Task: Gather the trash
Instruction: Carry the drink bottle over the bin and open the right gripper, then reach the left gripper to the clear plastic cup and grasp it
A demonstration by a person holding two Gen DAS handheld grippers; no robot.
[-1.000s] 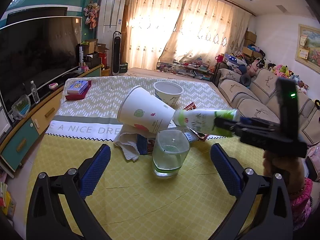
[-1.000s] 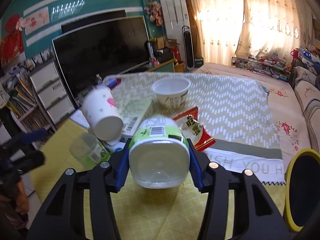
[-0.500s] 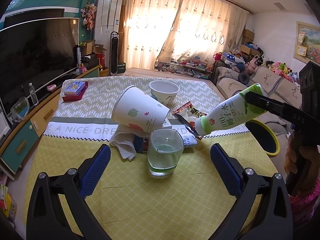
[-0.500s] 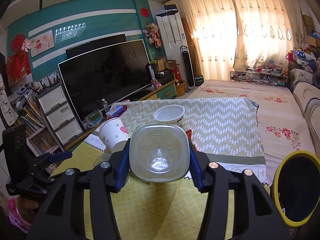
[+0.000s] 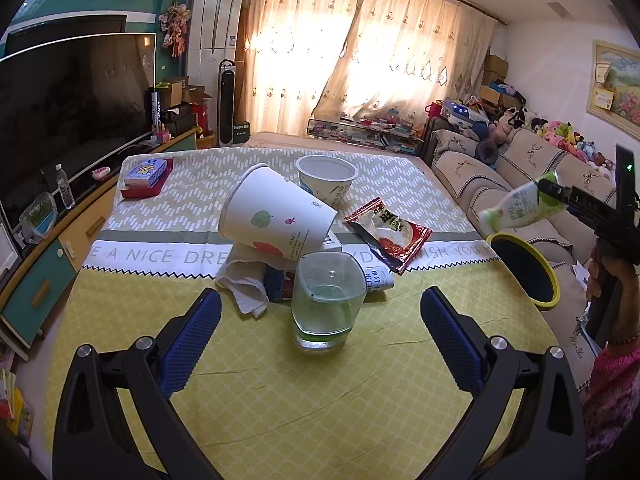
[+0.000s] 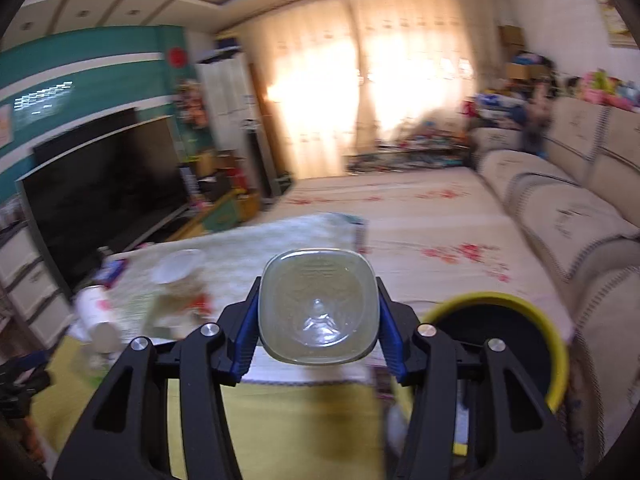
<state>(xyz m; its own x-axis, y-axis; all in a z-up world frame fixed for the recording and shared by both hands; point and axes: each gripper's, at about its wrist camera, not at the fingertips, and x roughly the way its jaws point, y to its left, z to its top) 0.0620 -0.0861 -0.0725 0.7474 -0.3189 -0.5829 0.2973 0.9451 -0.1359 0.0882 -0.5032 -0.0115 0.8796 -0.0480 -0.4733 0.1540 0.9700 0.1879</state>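
Left wrist view shows the left gripper [image 5: 320,332] wide apart around a glass [image 5: 328,300], and the right gripper [image 5: 554,196] squeezing a bottle [image 5: 516,210] above the yellow bin [image 5: 524,270]. Right wrist view shows only the bottle's bottom.

We see both wrist views facing the curtains [image 5: 360,52] at 12 o'clock; worktop [image 5: 280,380] close below, shared.

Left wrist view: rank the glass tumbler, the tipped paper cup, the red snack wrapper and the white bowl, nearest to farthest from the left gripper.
From the left gripper:
1. Glass tumbler, centre, just ahead.
2. Tipped paper cup, behind it, slightly left.
3. Red snack wrapper, right.
4. White bowl, farthest back.
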